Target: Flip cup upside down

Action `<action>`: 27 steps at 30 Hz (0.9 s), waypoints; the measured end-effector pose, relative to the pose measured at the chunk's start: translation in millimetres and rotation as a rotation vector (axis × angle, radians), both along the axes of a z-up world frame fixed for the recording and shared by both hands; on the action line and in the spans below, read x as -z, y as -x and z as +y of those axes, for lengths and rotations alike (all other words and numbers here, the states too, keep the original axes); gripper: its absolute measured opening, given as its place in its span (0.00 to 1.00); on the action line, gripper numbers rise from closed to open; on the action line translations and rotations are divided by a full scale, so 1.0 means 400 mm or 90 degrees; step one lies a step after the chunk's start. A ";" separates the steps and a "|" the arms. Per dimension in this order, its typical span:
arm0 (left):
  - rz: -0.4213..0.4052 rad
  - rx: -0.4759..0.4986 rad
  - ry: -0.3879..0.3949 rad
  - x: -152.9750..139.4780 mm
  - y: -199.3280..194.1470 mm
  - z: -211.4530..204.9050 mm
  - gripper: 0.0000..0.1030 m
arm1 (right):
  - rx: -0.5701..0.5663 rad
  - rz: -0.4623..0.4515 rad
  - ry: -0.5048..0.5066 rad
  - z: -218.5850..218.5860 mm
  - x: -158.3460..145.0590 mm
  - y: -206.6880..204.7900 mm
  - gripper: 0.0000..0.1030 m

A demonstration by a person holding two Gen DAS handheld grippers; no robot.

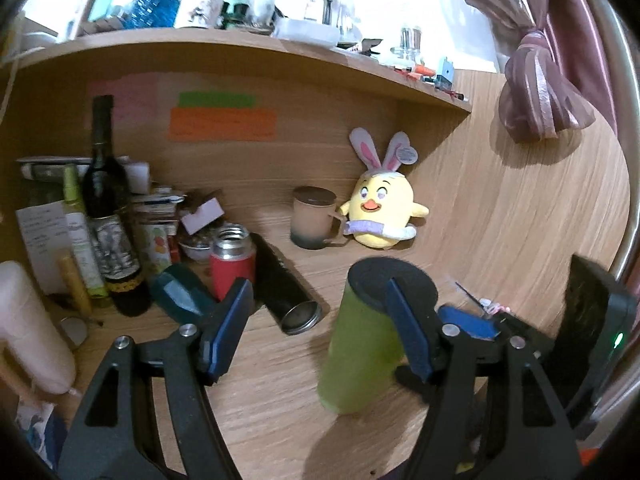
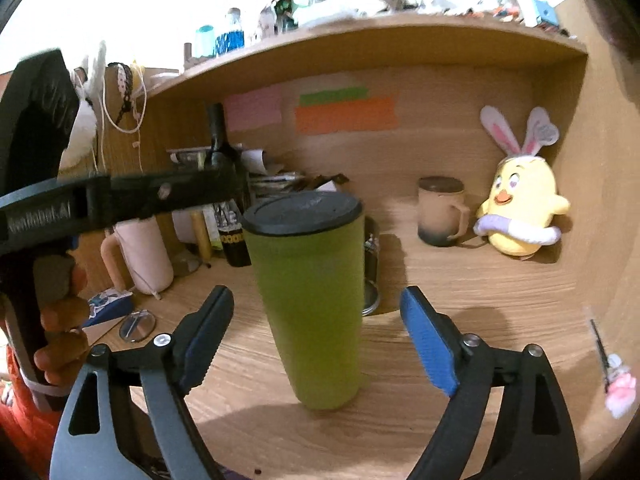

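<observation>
A tall lime-green cup point(image 2: 316, 300) with a black lid point(image 2: 302, 212) stands upright on the wooden desk. My right gripper point(image 2: 316, 328) is open with its blue-padded fingers on either side of the cup, not touching it. In the left wrist view the cup point(image 1: 360, 352) stands by the right finger point(image 1: 408, 332) of my open left gripper point(image 1: 320, 316). The left gripper's arm point(image 2: 120, 196) crosses the right wrist view at left.
A lying black flask point(image 1: 284, 292), a red thermos point(image 1: 232, 268), a wine bottle point(image 1: 108, 208) and clutter fill the left. A lidded mug point(image 1: 314, 218) and a yellow chick plush point(image 1: 382, 212) stand at the back. A shelf point(image 1: 280, 48) hangs overhead.
</observation>
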State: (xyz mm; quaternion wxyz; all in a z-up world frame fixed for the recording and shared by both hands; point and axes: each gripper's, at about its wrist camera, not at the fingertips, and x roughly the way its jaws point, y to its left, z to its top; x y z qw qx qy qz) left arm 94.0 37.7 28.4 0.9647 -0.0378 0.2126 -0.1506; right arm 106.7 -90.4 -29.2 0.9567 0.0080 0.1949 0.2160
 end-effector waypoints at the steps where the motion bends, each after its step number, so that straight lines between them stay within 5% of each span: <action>1: -0.002 -0.005 -0.004 0.004 0.013 0.000 0.68 | 0.003 -0.003 -0.002 -0.010 -0.006 0.009 0.83; 14: -0.059 -0.071 -0.042 0.038 0.198 -0.040 0.94 | 0.059 -0.058 0.000 -0.092 -0.058 0.140 0.87; 16: -0.071 -0.076 -0.050 0.040 0.225 -0.054 0.98 | 0.070 -0.069 0.001 -0.098 -0.062 0.164 0.97; 27: -0.096 -0.088 -0.066 0.050 0.305 -0.104 1.00 | 0.096 -0.085 0.003 -0.120 -0.069 0.241 1.00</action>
